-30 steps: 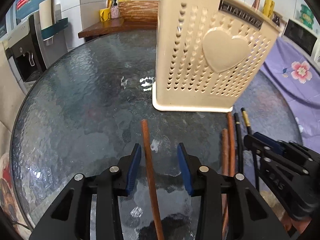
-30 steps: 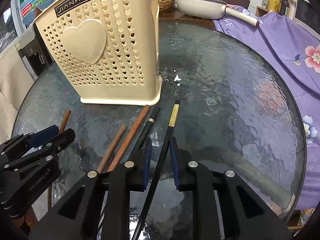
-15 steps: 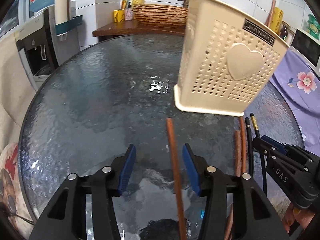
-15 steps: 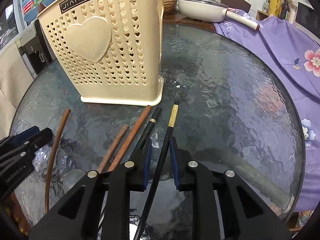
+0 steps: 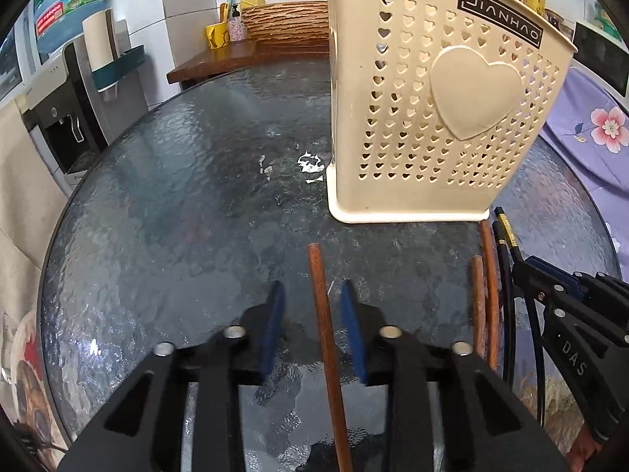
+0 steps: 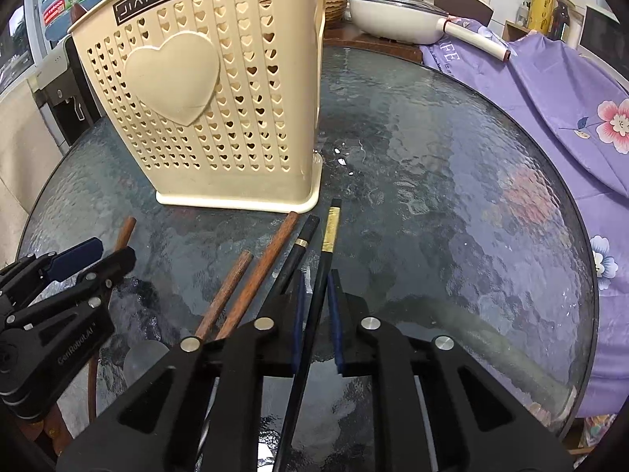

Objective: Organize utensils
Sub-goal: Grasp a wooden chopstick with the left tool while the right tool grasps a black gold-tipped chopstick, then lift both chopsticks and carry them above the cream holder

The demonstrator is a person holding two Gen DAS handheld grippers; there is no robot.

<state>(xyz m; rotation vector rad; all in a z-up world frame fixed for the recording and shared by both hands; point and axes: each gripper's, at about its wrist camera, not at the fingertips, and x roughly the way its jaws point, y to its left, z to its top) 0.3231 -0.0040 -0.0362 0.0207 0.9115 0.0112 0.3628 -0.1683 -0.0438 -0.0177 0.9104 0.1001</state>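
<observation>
A cream perforated utensil holder (image 5: 440, 118) with a heart stands on the round glass table (image 5: 177, 196); it also shows in the right wrist view (image 6: 212, 118). My left gripper (image 5: 310, 295) is open, its blue pads either side of a brown wooden chopstick (image 5: 324, 314) lying on the glass. My right gripper (image 6: 316, 287) has its pads close around a black chopstick with a gold band (image 6: 324, 259), with a small gap each side. Two more brown chopsticks (image 6: 251, 279) and another black one (image 6: 295, 251) lie between the grippers.
A water dispenser (image 5: 59, 118) stands left of the table. A wooden counter with bottles and a woven basket (image 5: 283, 23) is behind. A white pan (image 6: 397, 15) and purple floral cloth (image 6: 550, 90) lie to the right.
My left gripper swung off to the left of the brown chopstick, then came back over it with narrower jaws. The right gripper has stayed around the black chopstick.
</observation>
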